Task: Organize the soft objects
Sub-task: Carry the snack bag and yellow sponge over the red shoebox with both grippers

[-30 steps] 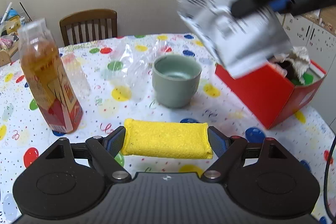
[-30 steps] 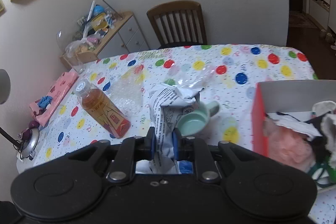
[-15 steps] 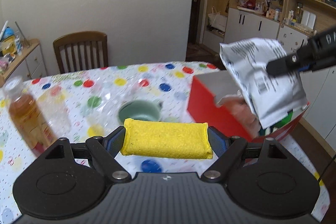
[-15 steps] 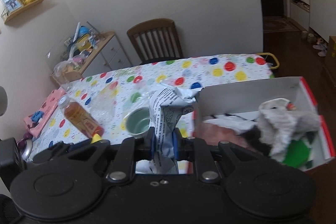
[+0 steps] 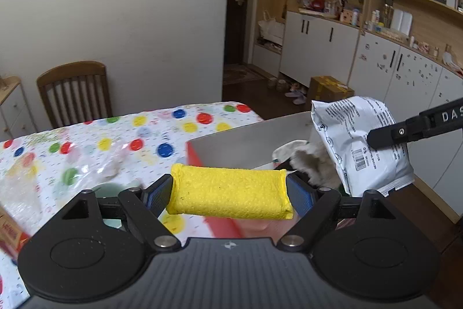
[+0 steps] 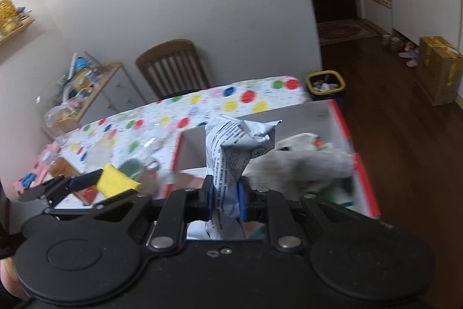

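My left gripper [image 5: 230, 194] is shut on a yellow sponge [image 5: 230, 193], held crosswise by its two ends above the near left corner of the red box [image 5: 192, 154]. My right gripper [image 6: 225, 200] is shut on a crumpled white printed packet [image 6: 235, 152] and holds it over the open box [image 6: 344, 123]. In the left wrist view the packet [image 5: 361, 146] hangs at the right, pinched by the right gripper's fingers [image 5: 405, 132]. The box holds a grey-white fluffy cloth [image 6: 306, 164] and other soft items. In the right wrist view the sponge [image 6: 117, 181] shows at lower left.
The table [image 5: 86, 141] wears a cloth with coloured dots. On it stand a green cup [image 6: 133, 168], a tea bottle [image 6: 62, 167] and crumpled clear plastic [image 5: 95, 164]. A wooden chair [image 5: 75, 94] stands behind the table. A yellow-rimmed bin [image 6: 325, 83] sits on the floor beyond.
Both grippers have swung to the right from over the table to the red box, each keeping its load. The cup and bottle have slid to the left of both views.
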`<action>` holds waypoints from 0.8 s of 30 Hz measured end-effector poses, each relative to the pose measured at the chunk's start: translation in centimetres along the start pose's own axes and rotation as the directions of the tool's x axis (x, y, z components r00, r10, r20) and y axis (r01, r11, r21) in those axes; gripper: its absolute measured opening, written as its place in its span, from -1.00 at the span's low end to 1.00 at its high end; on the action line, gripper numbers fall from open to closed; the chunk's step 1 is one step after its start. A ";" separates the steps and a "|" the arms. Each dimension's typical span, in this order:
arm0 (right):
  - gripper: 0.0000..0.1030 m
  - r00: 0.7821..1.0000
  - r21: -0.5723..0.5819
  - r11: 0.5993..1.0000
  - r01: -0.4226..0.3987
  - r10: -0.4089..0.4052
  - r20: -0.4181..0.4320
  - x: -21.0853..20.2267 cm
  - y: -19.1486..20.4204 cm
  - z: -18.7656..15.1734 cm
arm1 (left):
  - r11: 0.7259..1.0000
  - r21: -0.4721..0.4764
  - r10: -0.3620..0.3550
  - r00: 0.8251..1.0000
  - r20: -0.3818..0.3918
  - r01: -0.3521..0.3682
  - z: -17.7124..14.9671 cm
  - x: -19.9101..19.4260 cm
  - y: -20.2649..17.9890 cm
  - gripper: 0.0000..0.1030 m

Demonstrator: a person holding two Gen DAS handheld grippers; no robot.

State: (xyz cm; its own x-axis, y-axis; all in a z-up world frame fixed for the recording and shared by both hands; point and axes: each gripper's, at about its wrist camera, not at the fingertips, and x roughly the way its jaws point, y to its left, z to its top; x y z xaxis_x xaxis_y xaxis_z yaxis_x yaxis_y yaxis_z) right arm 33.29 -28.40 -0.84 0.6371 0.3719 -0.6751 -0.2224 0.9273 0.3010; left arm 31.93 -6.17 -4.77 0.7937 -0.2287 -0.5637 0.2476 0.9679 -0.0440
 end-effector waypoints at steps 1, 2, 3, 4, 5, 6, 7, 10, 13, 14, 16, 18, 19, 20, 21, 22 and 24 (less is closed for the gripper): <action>-0.69 1.000 0.011 1.000 0.007 -0.007 0.000 0.0 -0.8 0.1 | 1.000 0.006 -0.002 1.000 -0.001 0.002 0.3 0.4 -0.6 0.63; -0.69 1.000 0.019 1.000 0.016 -0.016 0.003 -0.1 -1.6 0.1 | 1.000 0.012 -0.005 1.000 -0.003 0.005 0.6 0.9 -1.0 0.63; -0.70 1.000 0.023 0.999 0.027 -0.027 0.007 -0.2 -2.3 0.2 | 1.000 0.018 -0.007 1.000 -0.004 0.007 0.9 1.4 -1.5 0.63; -0.69 0.999 0.030 0.999 0.034 -0.034 0.011 -0.2 -3.0 0.3 | 1.000 0.023 -0.009 1.000 -0.007 0.009 1.3 1.9 -1.9 0.63; -0.69 0.999 0.039 0.998 0.039 -0.040 0.014 -0.3 -3.7 0.4 | 1.000 0.026 -0.009 1.000 -0.010 0.010 1.7 2.3 -2.3 0.63; -0.69 0.999 0.047 0.998 0.044 -0.044 0.016 -0.3 -4.3 0.5 | 0.999 0.030 -0.011 1.000 -0.015 0.011 2.0 2.9 -2.6 0.63; -0.69 0.999 0.050 0.997 0.050 -0.051 0.018 -0.3 -4.9 0.5 | 0.999 0.033 -0.013 1.000 -0.021 0.014 2.4 3.4 -2.9 0.63; -0.69 0.998 0.060 0.996 0.059 -0.059 0.005 0.2 -6.5 0.5 | 0.999 0.045 -0.005 0.999 -0.038 0.007 3.3 5.2 -3.4 0.63; -0.69 0.998 0.065 0.996 0.064 -0.064 -0.015 1.2 -7.3 0.4 | 0.999 0.049 0.010 0.998 -0.060 -0.007 4.0 7.2 -3.7 0.63; -0.69 0.998 0.067 0.996 0.063 -0.062 -0.020 1.6 -7.5 0.4 | 0.999 0.051 0.014 0.998 -0.066 -0.011 4.3 7.8 -3.9 0.63; -0.69 0.998 0.065 0.996 0.063 -0.061 -0.031 2.4 -7.8 0.4 | 0.998 0.062 0.025 0.996 -0.081 -0.020 4.6 9.2 -3.9 0.63; -0.69 0.997 0.057 0.996 0.065 -0.062 -0.041 3.1 -7.9 0.4 | 0.997 0.067 0.034 0.995 -0.097 -0.028 4.7 10.6 -4.0 0.63; -0.69 0.997 0.053 0.997 0.062 -0.059 -0.045 3.3 -7.9 0.4 | 0.997 0.069 0.038 0.993 -0.108 -0.031 4.7 11.2 -4.1 0.63; -0.69 0.997 0.047 0.997 0.059 -0.057 -0.049 3.6 -7.8 0.5 | 0.997 0.068 0.042 0.992 -0.119 -0.034 4.6 11.8 -4.0 0.63; -0.69 0.997 0.041 0.997 0.059 -0.057 -0.054 3.9 -7.7 0.5 | 0.997 0.065 0.046 0.990 -0.132 -0.037 4.6 12.4 -4.0 0.63; -0.69 0.997 0.037 0.998 0.057 -0.055 -0.058 4.2 -7.7 0.5 | 0.997 0.061 0.048 0.988 -0.143 -0.040 4.5 13.0 -4.0 0.63; -0.69 0.996 0.027 0.998 0.054 -0.052 -0.068 4.8 -7.6 0.4 | 0.998 0.055 0.052 0.984 -0.170 -0.043 4.3 14.1 -3.9 0.63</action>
State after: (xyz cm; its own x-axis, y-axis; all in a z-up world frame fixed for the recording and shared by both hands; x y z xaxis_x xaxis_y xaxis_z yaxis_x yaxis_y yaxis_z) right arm 38.33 -33.63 -6.11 0.5962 0.3255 -0.7339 -0.1679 0.9445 0.2825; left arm 44.49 -13.60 -8.99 0.6992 -0.1573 -0.6974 0.2439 0.9695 0.0258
